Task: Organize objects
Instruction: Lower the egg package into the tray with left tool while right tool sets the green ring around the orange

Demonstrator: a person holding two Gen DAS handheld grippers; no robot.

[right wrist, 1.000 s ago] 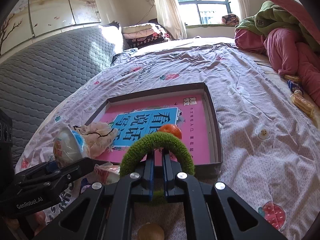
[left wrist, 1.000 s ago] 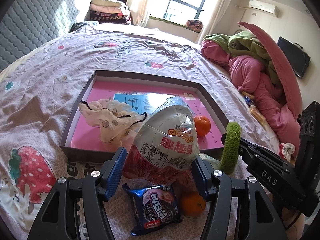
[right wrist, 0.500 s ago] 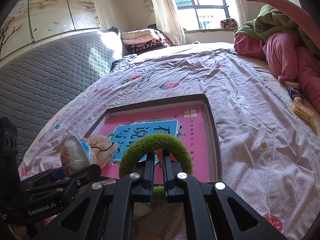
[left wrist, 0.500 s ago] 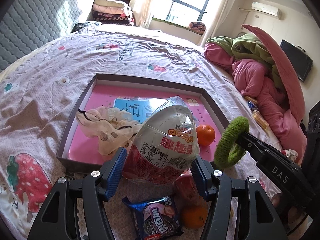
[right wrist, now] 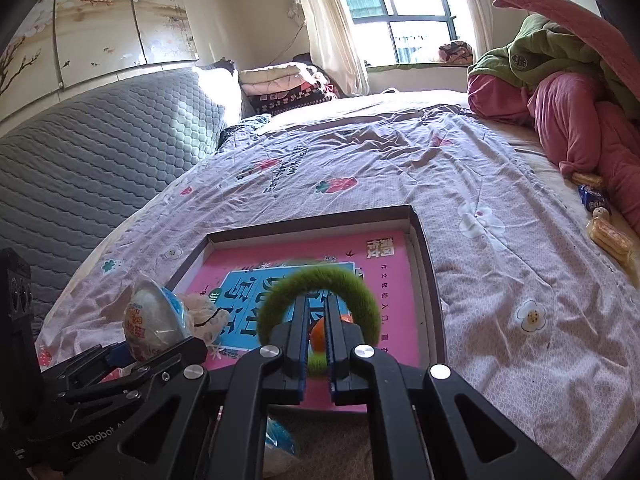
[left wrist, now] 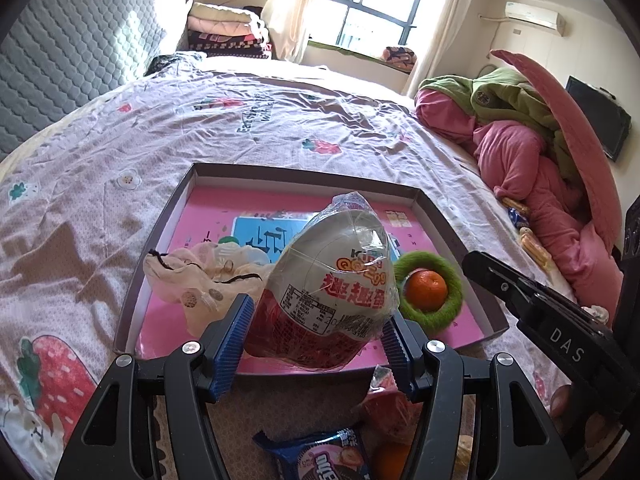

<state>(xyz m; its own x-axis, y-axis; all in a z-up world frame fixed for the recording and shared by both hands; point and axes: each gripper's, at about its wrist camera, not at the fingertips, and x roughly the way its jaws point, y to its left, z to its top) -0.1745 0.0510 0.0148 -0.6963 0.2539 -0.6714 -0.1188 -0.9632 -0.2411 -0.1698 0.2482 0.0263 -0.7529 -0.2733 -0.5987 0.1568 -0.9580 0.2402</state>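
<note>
The left gripper [left wrist: 316,344] pointed forward and down, its blue-padded jaws spread wide and pressed against both sides of a wrapped egg [left wrist: 336,284], which it held clear above the bedding. The right gripper [right wrist: 317,344] also pointed forward and down, just to the right of the left one. Its jaws were nearly together, pinching the near part of a green ring [right wrist: 320,300] that stood upright beyond the fingers. A fingertip [left wrist: 560,400] of the person showed under the right gripper's body.
</note>
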